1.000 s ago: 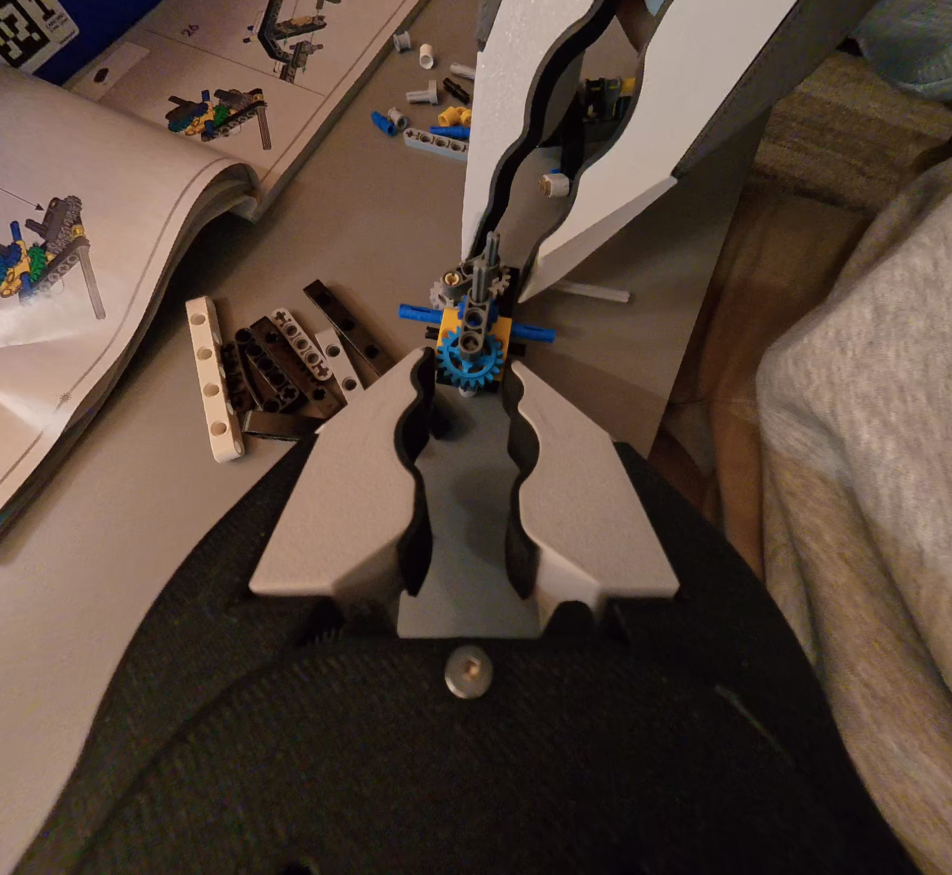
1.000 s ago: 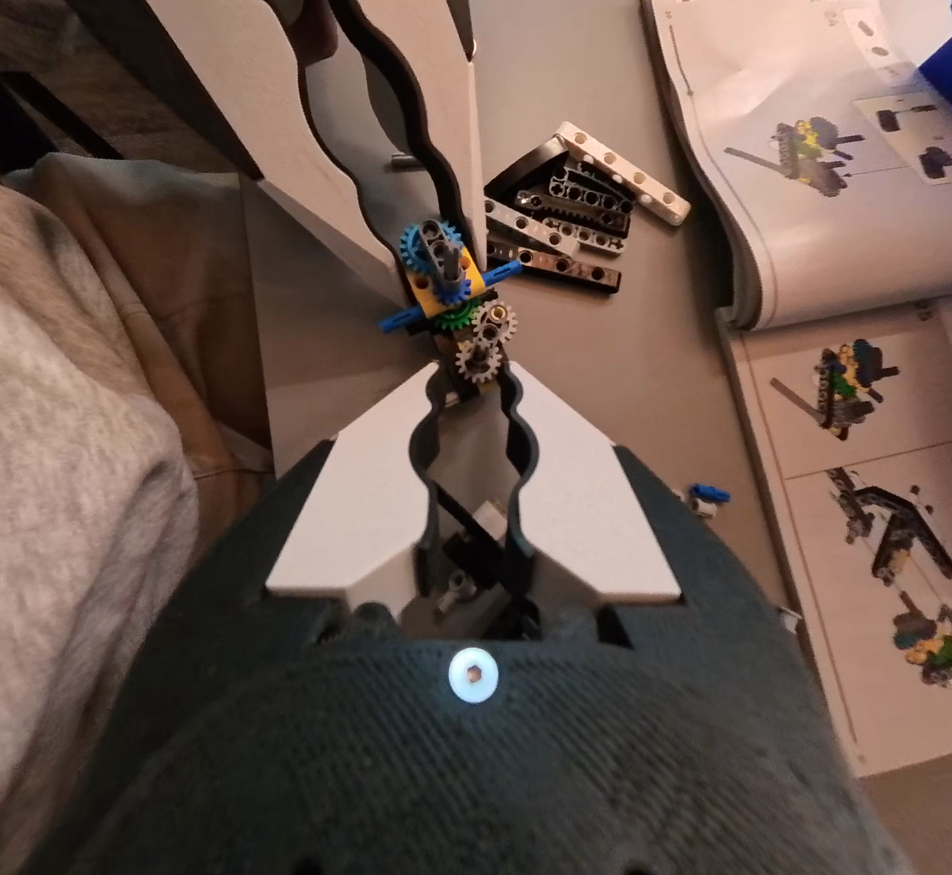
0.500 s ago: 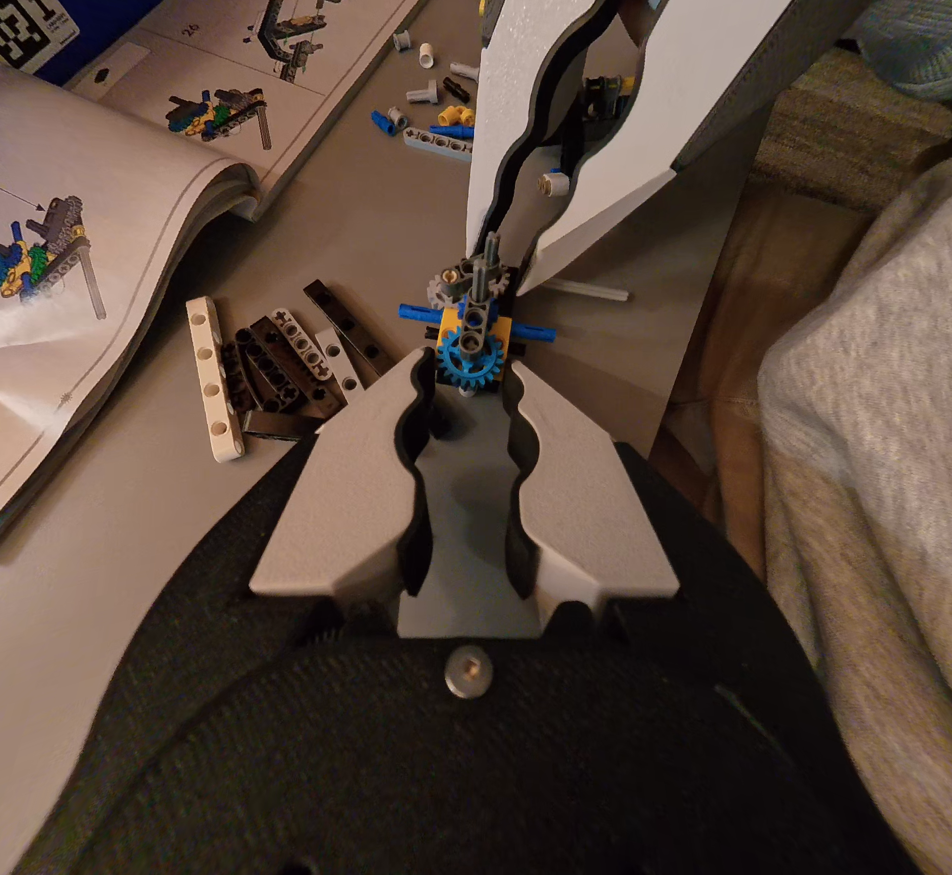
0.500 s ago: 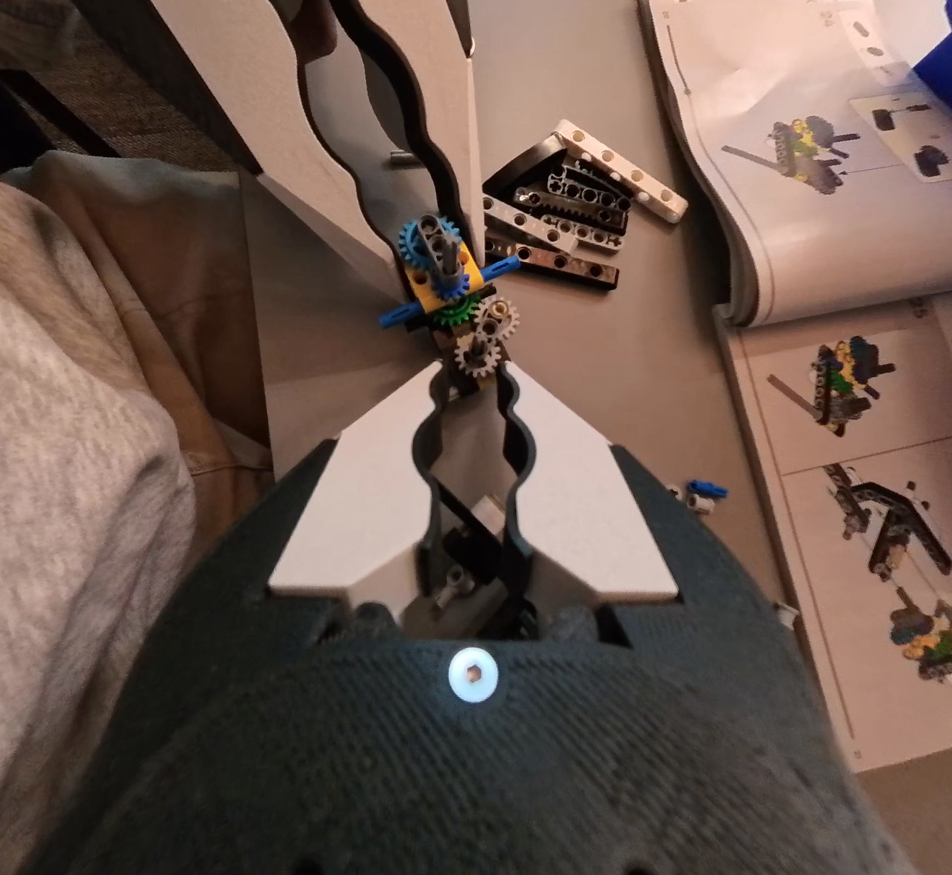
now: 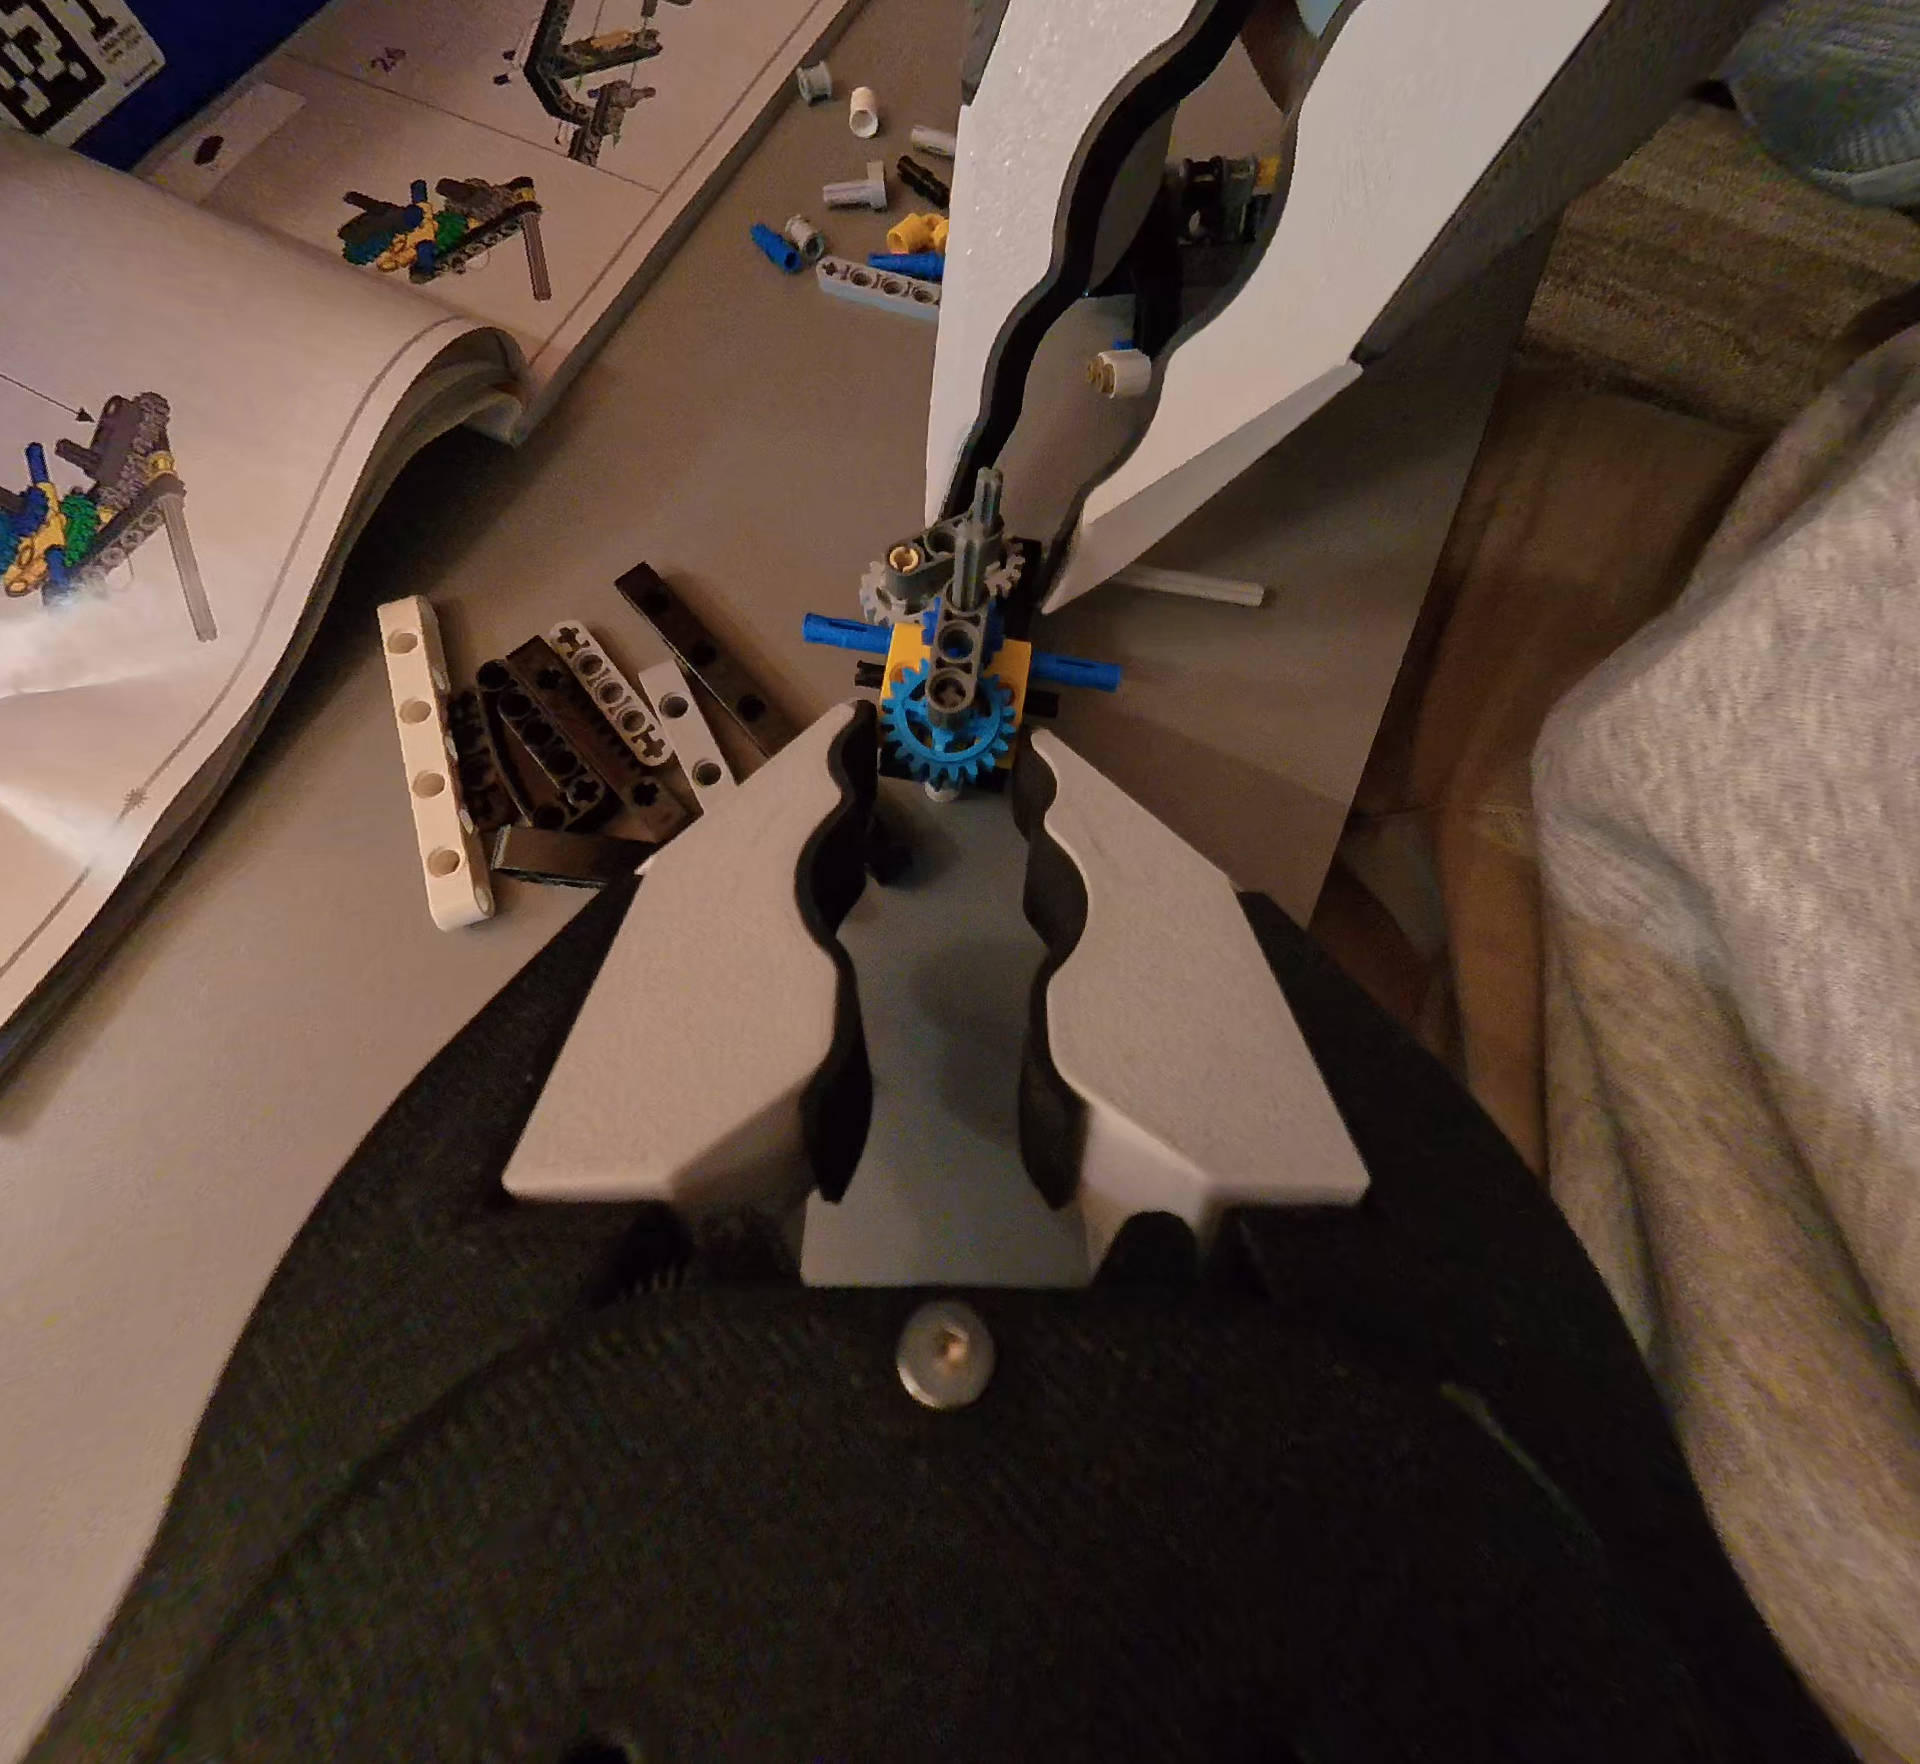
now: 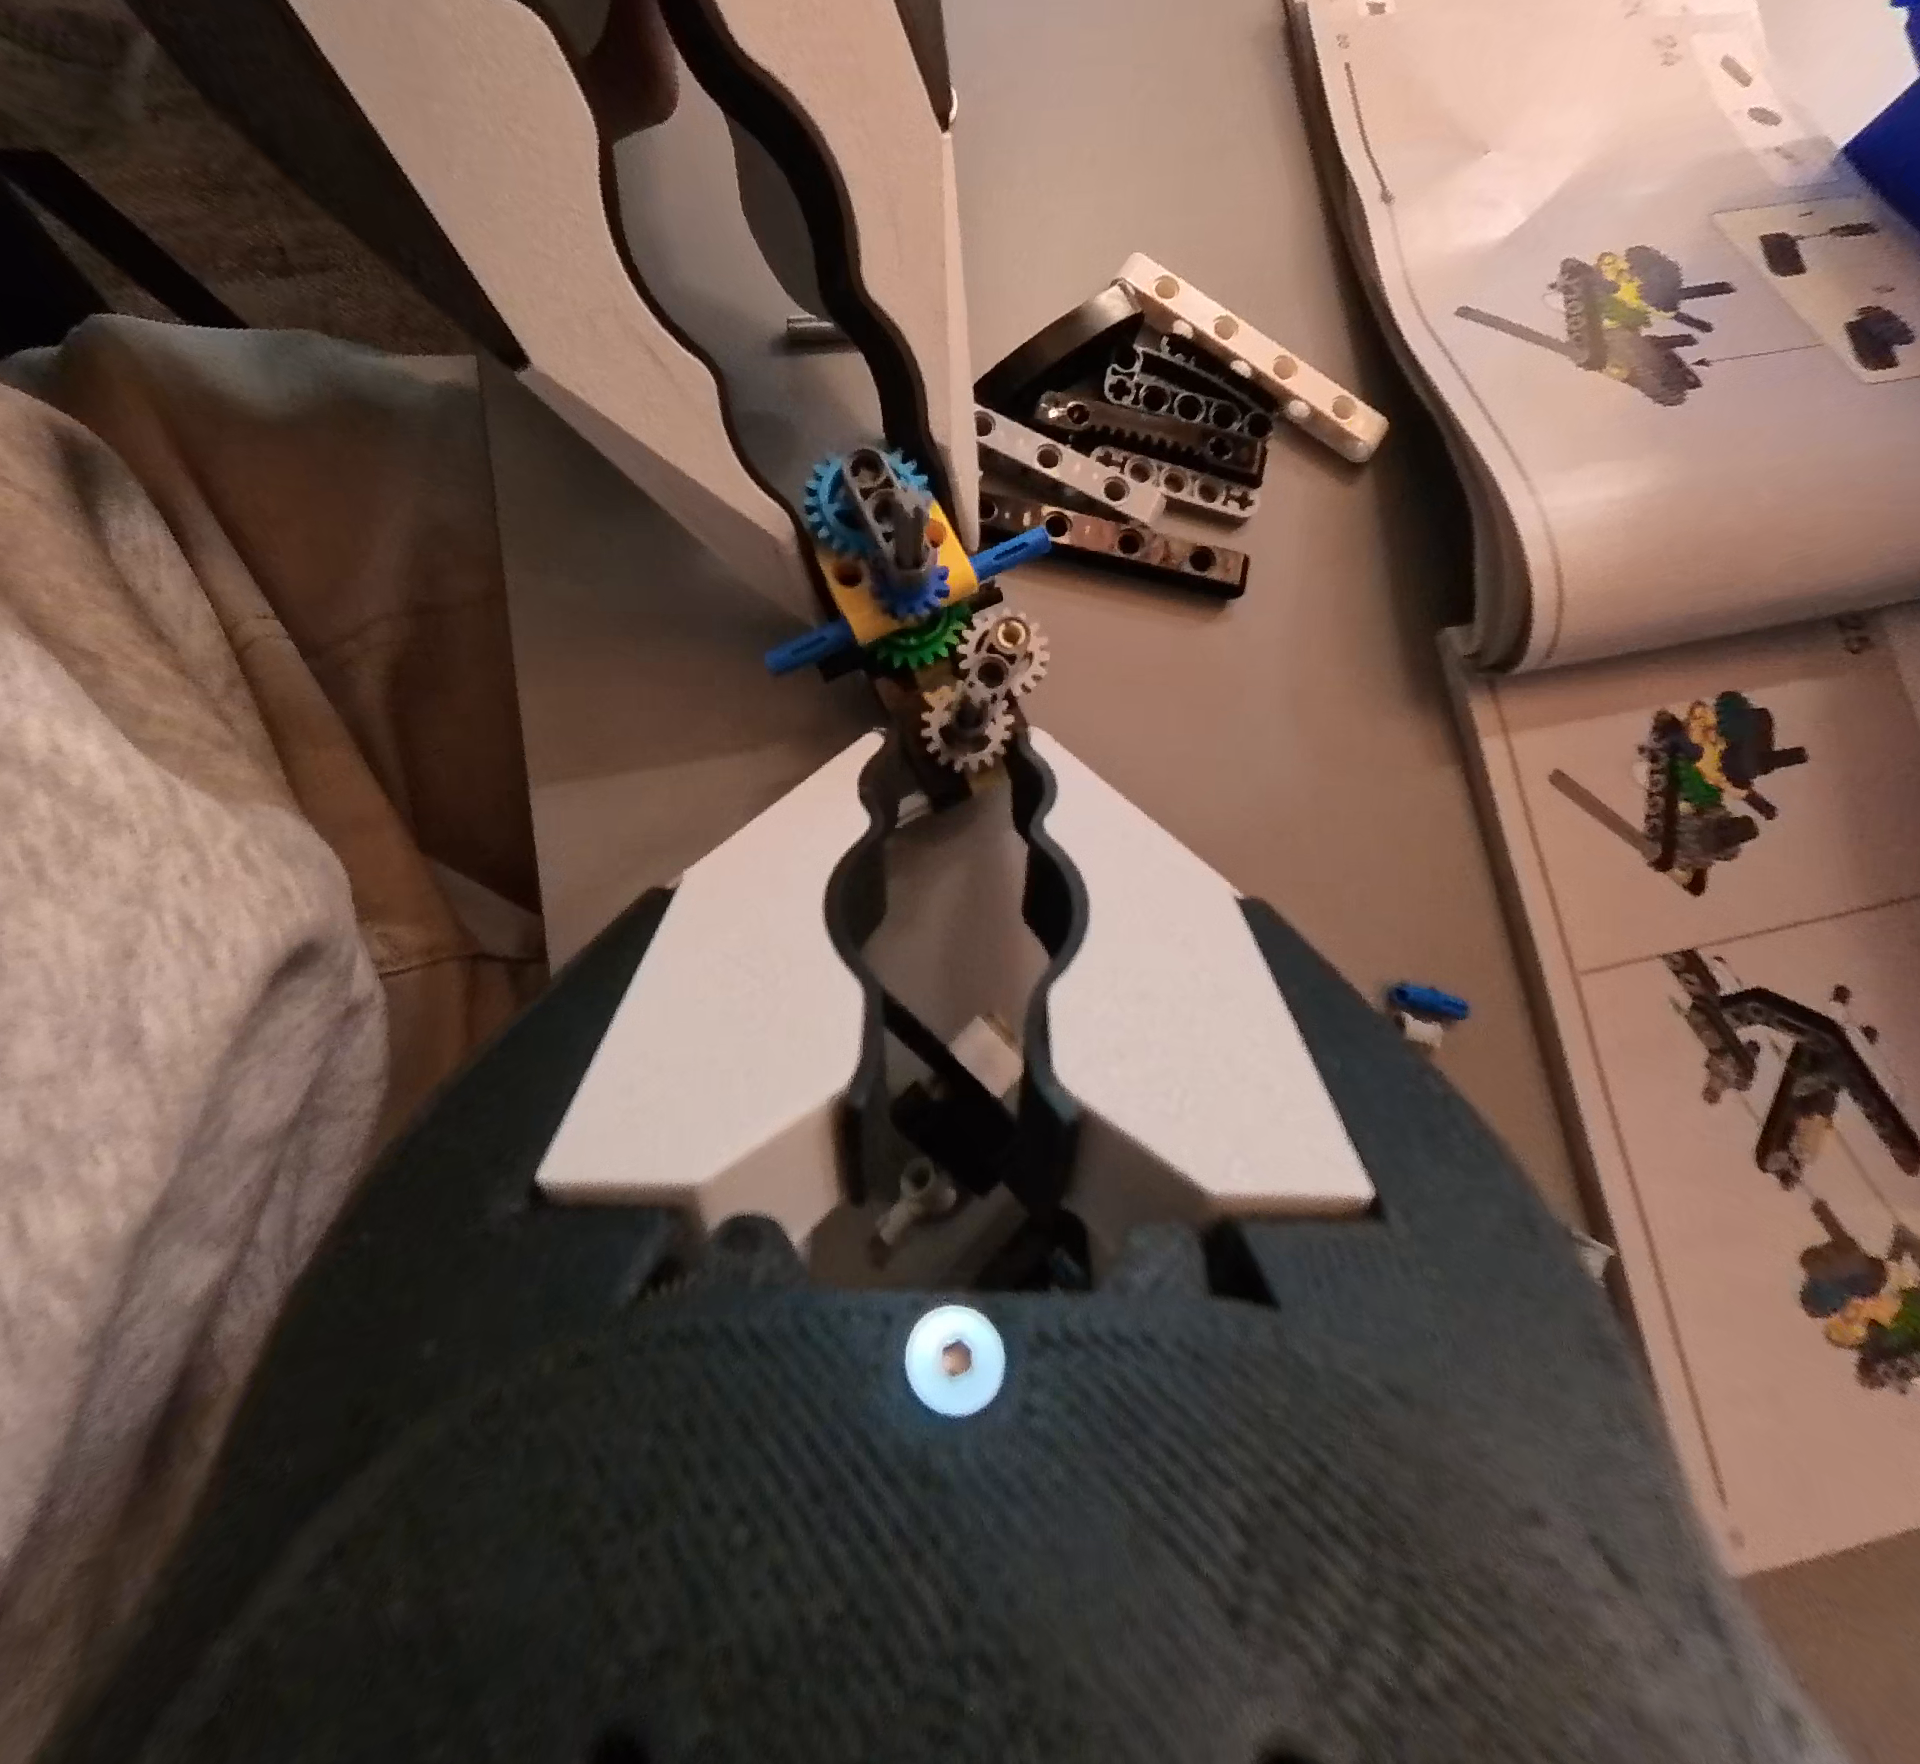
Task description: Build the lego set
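A small lego assembly (image 5: 956, 665) with a yellow block, blue pins, a blue gear and grey gears is held just above the grey table (image 5: 727, 467). My left gripper (image 5: 948, 727) is shut on its blue-gear end. My right gripper (image 5: 1003, 551) comes from the far side and is shut on the grey-gear end. In the right wrist view the assembly (image 6: 904, 571) runs between my right gripper (image 6: 951, 753) below and my left gripper (image 6: 883, 540) above. A grey axle sticks up from the assembly's middle.
An open instruction booklet (image 5: 312, 364) lies left of the grippers, also showing in the right wrist view (image 6: 1558, 364). A pile of black, grey and white beams (image 5: 561, 727) lies beside the assembly. Small loose pins (image 5: 873, 197) lie farther off. The table edge and a grey sleeve (image 5: 1714, 883) are on the right. The grippers are tip to tip, or close to it.
Almost nothing. Both grippers keep their hold on the assembly, which stays in the same place.
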A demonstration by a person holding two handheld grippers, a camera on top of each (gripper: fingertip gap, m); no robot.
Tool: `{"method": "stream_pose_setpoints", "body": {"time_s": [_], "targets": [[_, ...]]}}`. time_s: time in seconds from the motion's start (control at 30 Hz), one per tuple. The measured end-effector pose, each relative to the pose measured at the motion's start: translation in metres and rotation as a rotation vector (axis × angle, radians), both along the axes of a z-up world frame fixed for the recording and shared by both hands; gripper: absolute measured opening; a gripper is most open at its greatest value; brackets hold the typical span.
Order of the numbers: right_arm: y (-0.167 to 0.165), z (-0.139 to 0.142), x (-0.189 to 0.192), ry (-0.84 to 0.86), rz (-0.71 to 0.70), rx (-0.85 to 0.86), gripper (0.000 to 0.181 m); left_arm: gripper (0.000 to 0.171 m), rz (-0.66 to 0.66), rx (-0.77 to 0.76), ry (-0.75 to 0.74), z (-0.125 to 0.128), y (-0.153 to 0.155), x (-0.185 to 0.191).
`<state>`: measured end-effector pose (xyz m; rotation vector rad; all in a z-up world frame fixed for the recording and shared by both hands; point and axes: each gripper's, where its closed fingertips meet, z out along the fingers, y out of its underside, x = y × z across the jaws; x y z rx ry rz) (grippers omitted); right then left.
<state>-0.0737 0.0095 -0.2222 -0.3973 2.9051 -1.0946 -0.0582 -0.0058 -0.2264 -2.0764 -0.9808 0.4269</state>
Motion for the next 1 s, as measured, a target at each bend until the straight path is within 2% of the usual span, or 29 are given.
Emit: {"method": "stream_pose_setpoints", "body": {"time_s": [0.17,0.4,1.0], "targets": [[0.0,0.0,0.001,0.002,0.004,0.003,0.022,0.024,-0.001,-0.001,0.0,0.0,0.0,0.0],[-0.003,0.005,0.004,-0.065,0.017,-0.017,0.043,0.024,-0.002,-0.003,0.001,0.0,0.0,0.0],[-0.008,0.0,0.01,-0.103,0.065,0.021,0.044,0.024,-0.008,-0.001,-0.002,0.0,0.001,0.001]]}}
